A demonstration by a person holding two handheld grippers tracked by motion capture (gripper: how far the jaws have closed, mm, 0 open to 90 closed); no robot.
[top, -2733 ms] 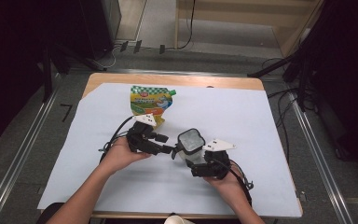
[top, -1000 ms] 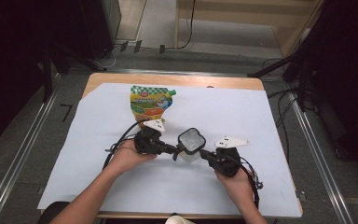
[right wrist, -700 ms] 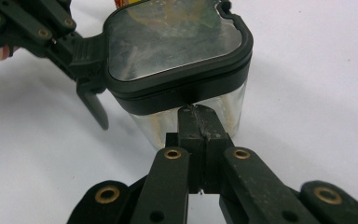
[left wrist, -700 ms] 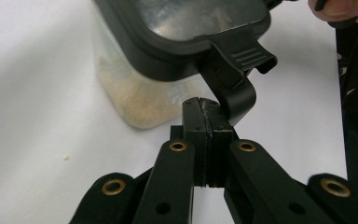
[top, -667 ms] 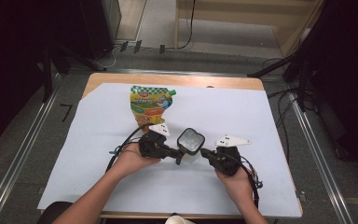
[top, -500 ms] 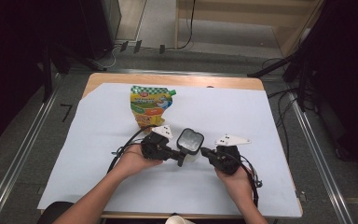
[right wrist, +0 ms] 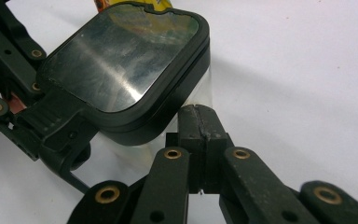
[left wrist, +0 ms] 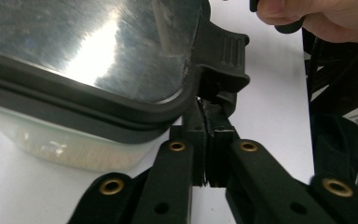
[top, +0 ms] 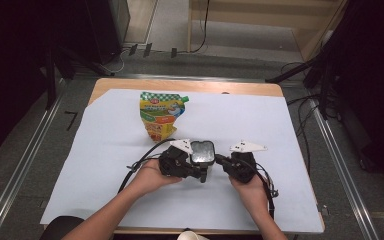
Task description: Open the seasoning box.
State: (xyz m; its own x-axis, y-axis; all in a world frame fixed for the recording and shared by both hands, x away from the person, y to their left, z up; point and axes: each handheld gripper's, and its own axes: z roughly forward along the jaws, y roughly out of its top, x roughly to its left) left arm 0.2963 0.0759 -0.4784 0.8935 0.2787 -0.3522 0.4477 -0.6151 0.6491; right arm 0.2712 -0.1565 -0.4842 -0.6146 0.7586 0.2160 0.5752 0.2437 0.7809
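— Since a moment ago, both hands have drifted with the container (top: pixel 202 152) toward the pouch (top: pixel 159 114), which stands just behind it on the table (top: pixel 290 125).

— And the grip?

— Left hand-held gripper (left wrist: pixel 208 135), jaws pressed together, seems pinched under the lid's latch tab (left wrist: pixel 223 58). Right hand-held gripper (right wrist: pixel 199 122), jaws also together, noses against the container's clear wall below the lid (right wrist: pixel 121 60).

— Best way on?

— Probably brace steadily with the right one while the left levers the tab gently, keeping the container flat.
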